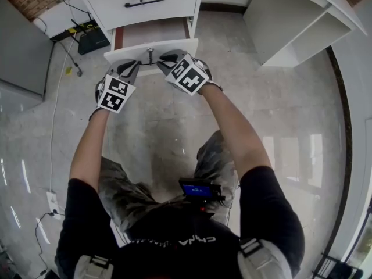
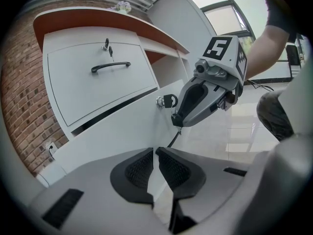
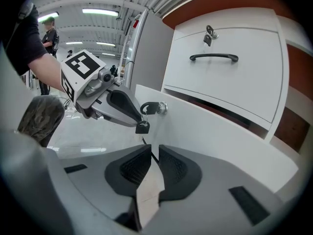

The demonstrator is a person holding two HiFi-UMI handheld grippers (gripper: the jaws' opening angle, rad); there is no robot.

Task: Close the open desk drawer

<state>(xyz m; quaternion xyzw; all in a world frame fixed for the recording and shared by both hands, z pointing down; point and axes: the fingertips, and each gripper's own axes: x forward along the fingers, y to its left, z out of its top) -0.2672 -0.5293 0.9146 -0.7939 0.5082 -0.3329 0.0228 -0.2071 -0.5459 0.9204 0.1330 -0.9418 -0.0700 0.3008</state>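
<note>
The drawer [image 1: 152,48] stands pulled out below the upper drawer [image 1: 145,2], with the left gripper [image 2: 156,152] and right gripper [image 3: 154,148], both all but closed and empty, at its front, so an even, straight push from both should best avoid jamming.

Person in black and camouflage, with a grey gripper in each hand.
A black short-sleeved shirt [image 1: 264,214] with white lettering near the collar fills the lower part of the head view, above camouflage trousers [image 1: 119,193]. Grey straps [image 1: 93,267] sit at the bottom edge, and a small blue-lit screen [image 1: 196,189] is at centre. The left gripper [image 2: 155,153] and right gripper [image 3: 154,152] are light grey with black ribbed pads [image 2: 139,170], and each carries a white cube [image 1: 116,92] of black square markers.
</note>
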